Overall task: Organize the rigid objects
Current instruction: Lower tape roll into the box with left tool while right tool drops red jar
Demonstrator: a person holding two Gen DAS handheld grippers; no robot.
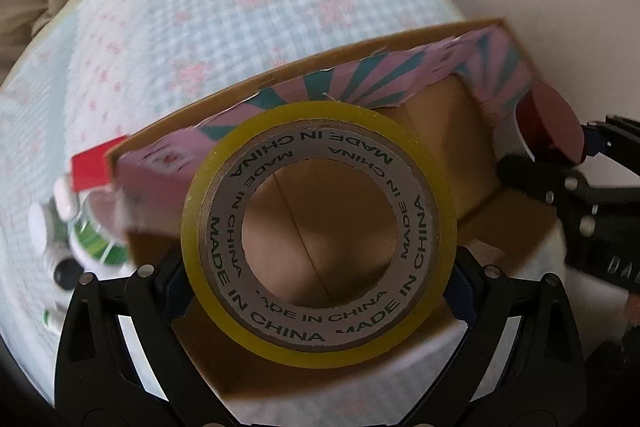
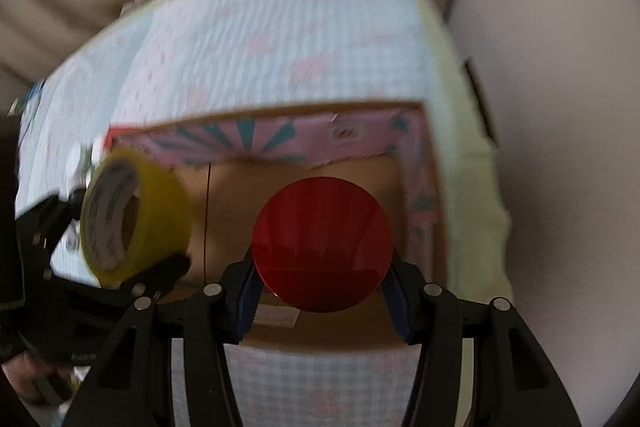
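Cardboard box, open-topped with a pink and teal printed band round its inner rim, stands on a blue checked cloth and is the evident destination for both loads.

Left gripper: fingers spread wide and clamped on the outer edge of a roll of yellow tape, held above the box with the brown floor visible through its core.

Right gripper: fingers set narrow and closed on a red round object, also over the box interior. Only its flat face shows to the right wrist camera; the left wrist view suggests a white body behind it, so it is possibly a capped jar, not confirmed.

Step in hand, by judgement: delivery of both items into the box. Neither is resting on the floor yet. The next move calls for lowering each to the bottom, keeping the two loads apart so they do not knock together, then opening the fingers.

Box contents: nothing seen on the visible floor; the near part is hidden behind the loads.

Outside the box, just beside its left wall, several small bottles and a red carton remain on the cloth, blurred.
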